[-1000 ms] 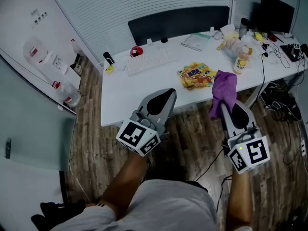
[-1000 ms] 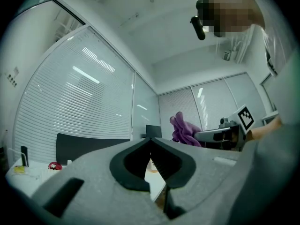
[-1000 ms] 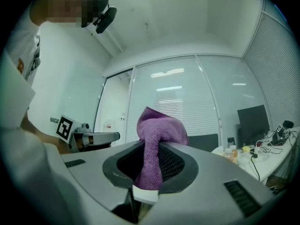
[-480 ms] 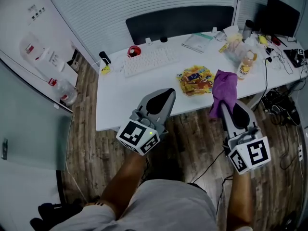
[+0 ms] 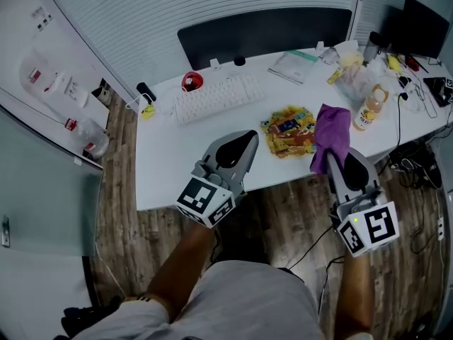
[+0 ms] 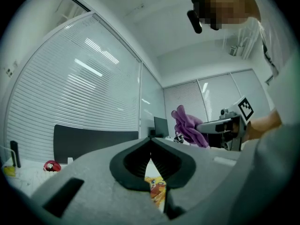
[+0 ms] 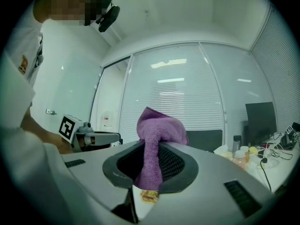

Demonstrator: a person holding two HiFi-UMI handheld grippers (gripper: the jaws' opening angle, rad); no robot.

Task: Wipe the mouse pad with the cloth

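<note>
Two grippers are riding in our hands, both on our side of the white keyboard [image 5: 216, 96] that is lying on the white desk [image 5: 177, 161]. We are holding the left gripper [image 5: 244, 142] straight in front of the keyboard, over the desk's near edge. Its jaws are meeting at the tips with only a thin slit below them, and nothing is sitting between them. We are holding the right gripper [image 5: 334, 163] further to the right of the keyboard and nearer to us. Its jaws are pinching a purple cloth [image 5: 331, 129]. In the right gripper view the cloth [image 7: 157, 130] is running up through the jaws and bunching in a soft fold above them.

Lying flat on the desk, to the right of the keyboard and a little nearer to us, is the yellow printed mouse pad [image 5: 289, 129]. The cloth is hanging just beside its right edge, and we cannot tell whether the two are touching. A red object [image 5: 191, 81] is sitting just behind the keyboard's left end. A bottle [image 5: 369, 108] is standing well to the keyboard's right, beyond the cloth.
</note>
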